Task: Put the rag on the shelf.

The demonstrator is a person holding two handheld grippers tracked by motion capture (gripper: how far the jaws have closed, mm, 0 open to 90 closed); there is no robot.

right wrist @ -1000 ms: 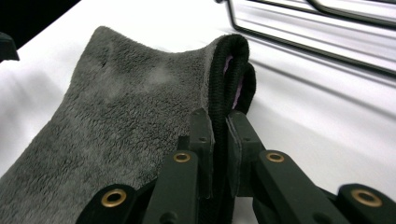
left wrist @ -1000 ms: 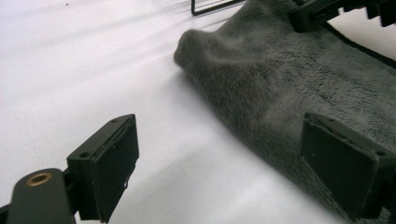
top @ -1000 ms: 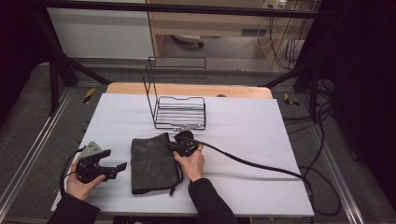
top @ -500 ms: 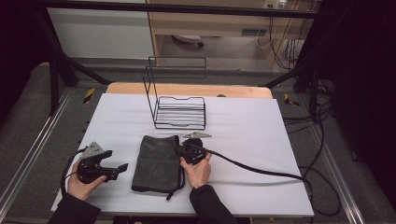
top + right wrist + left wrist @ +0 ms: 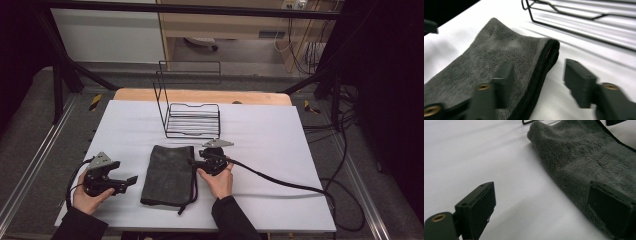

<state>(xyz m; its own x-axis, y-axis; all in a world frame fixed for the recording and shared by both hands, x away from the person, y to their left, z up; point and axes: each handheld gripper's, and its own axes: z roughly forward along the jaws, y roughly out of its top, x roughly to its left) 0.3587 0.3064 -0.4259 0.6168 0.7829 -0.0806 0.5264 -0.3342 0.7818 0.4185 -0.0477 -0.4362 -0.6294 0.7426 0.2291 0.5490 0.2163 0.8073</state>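
Observation:
A folded dark grey towel (image 5: 167, 172) lies flat on the white table (image 5: 280, 145). My right gripper (image 5: 196, 162) rests at the towel's right edge, pointing left at it. Its jaws have just been opening, and in the right gripper view they (image 5: 541, 85) stand apart: one over the towel (image 5: 499, 50), the other over bare table, with the black hem loose between them. My left gripper (image 5: 129, 181) sits left of the towel, held still and open. In the left gripper view its jaws (image 5: 544, 212) frame bare table, with the towel (image 5: 584, 157) under the right jaw.
A black wire rack (image 5: 192, 120) stands just behind the towel, its tall back frame toward the far edge. The right gripper's thick black cable (image 5: 280, 182) trails right across the table. A drawstring loop (image 5: 192, 192) lies at the towel's near right corner.
The right gripper has slid a little to the right and toward the person, and its jaws have opened off the towel's edge. The towel now lies flat. The left gripper has kept still.

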